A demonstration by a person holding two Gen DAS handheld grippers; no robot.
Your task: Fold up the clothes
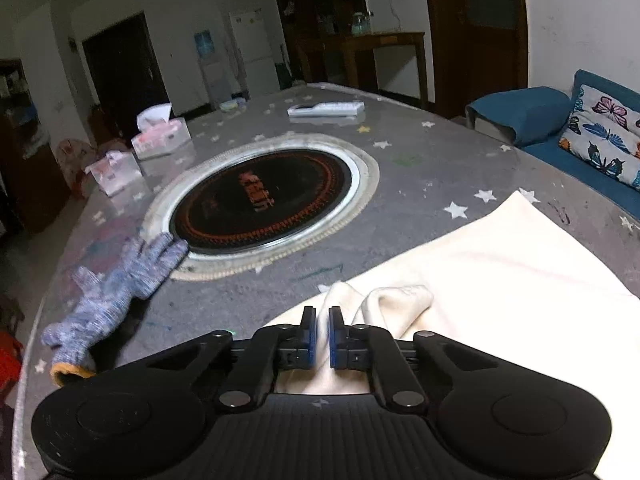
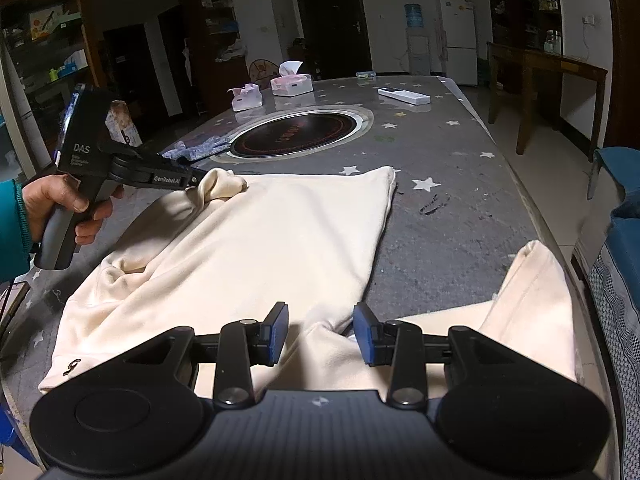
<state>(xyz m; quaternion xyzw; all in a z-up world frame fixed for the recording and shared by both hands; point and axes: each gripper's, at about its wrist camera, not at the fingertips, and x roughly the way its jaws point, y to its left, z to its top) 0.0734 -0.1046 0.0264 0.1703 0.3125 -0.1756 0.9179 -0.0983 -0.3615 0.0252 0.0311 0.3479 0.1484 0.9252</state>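
Observation:
A cream garment (image 2: pixel 280 232) lies spread on the grey star-patterned table (image 2: pixel 460 208), with one sleeve (image 2: pixel 532 292) lying out toward the table's right edge. In the left wrist view my left gripper (image 1: pixel 322 314) is shut on a raised fold of the cream garment (image 1: pixel 500 264) at its near-left corner. The right wrist view shows the same left gripper (image 2: pixel 200 179) pinching a bunched corner, held by a person's hand (image 2: pixel 60 204). My right gripper (image 2: pixel 321 330) stands open low over the garment's near edge; cloth lies between the jaws without the pads pressing it.
A round black hotplate (image 1: pixel 264 200) is set into the table's middle, with a blue knit glove (image 1: pixel 112 292) beside it. Tissue boxes (image 1: pixel 160 136) and a white remote (image 1: pixel 326 109) lie at the far end. A blue sofa (image 1: pixel 560 128) borders the table's right side.

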